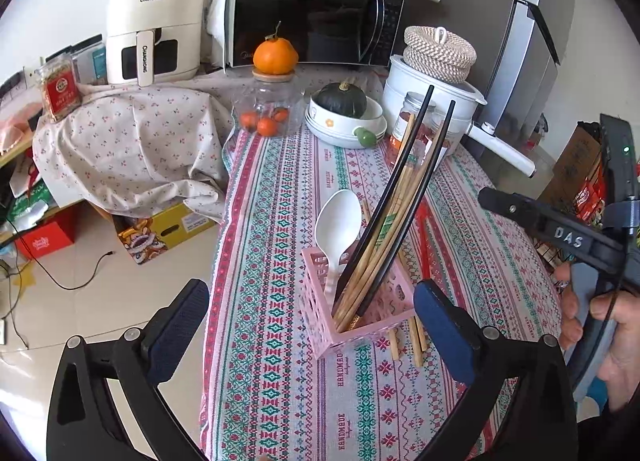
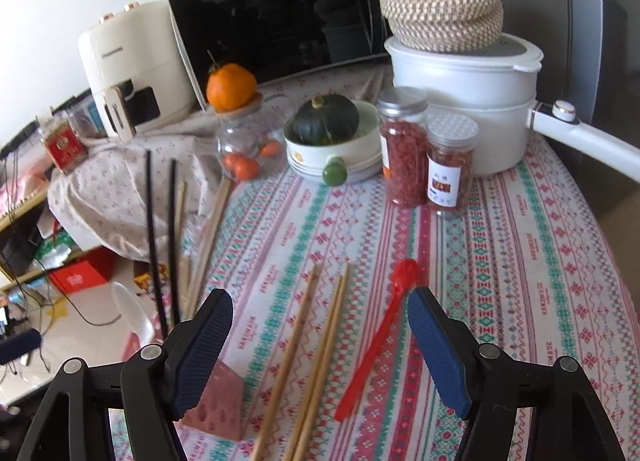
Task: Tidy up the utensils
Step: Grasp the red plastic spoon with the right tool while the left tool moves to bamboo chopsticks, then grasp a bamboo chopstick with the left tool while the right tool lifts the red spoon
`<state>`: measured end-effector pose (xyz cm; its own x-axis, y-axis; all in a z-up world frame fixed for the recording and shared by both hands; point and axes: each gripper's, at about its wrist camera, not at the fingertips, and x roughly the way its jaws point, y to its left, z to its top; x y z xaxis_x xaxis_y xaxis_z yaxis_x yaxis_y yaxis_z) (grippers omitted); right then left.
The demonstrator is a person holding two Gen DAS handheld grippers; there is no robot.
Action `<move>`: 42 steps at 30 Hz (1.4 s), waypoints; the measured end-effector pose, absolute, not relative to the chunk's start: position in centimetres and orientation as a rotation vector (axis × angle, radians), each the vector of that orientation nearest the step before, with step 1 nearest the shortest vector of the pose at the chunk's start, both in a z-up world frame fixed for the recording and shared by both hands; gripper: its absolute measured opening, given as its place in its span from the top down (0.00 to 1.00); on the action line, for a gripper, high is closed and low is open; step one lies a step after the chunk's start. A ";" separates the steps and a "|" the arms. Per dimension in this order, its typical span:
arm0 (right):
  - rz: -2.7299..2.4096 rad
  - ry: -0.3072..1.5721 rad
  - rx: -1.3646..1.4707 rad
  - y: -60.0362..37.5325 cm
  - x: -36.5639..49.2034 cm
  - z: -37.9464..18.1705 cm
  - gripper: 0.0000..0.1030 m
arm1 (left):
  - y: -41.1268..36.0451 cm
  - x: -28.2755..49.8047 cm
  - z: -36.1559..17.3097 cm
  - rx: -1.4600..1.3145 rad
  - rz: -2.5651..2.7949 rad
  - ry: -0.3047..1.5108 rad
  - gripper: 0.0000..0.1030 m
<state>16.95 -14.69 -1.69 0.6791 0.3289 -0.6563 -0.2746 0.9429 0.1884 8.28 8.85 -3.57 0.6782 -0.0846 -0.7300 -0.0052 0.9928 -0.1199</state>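
On the woven patterned tablecloth, I am holding my left gripper wide around the perforated pink holder, untouched, with its white spoon and chopsticks. Only my right gripper, spread empty, is showing the loose bamboo sticks and red spoon.

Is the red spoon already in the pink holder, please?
No, the red spoon lies flat on the tablecloth, outside the pink holder.
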 end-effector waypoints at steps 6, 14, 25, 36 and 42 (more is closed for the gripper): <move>0.250 0.881 0.037 -15.2 20.4 -6.9 0.25 | 9.0 8.5 -3.9 -0.110 -0.039 0.829 0.00; 0.155 0.988 0.048 -15.5 25.1 -12.0 0.25 | 8.8 8.3 -3.2 -0.132 -0.057 0.811 0.00; 0.090 1.036 -0.052 -14.6 29.7 -14.6 0.92 | 5.9 7.6 -1.4 -0.062 -0.118 0.784 0.00; 0.045 1.071 0.055 -22.3 25.5 -11.8 0.95 | -4.0 6.5 -0.6 0.103 -0.272 0.823 0.00; 0.010 1.033 0.161 -28.7 21.1 -9.1 0.95 | -10.4 8.9 -2.6 0.135 -0.284 0.869 0.01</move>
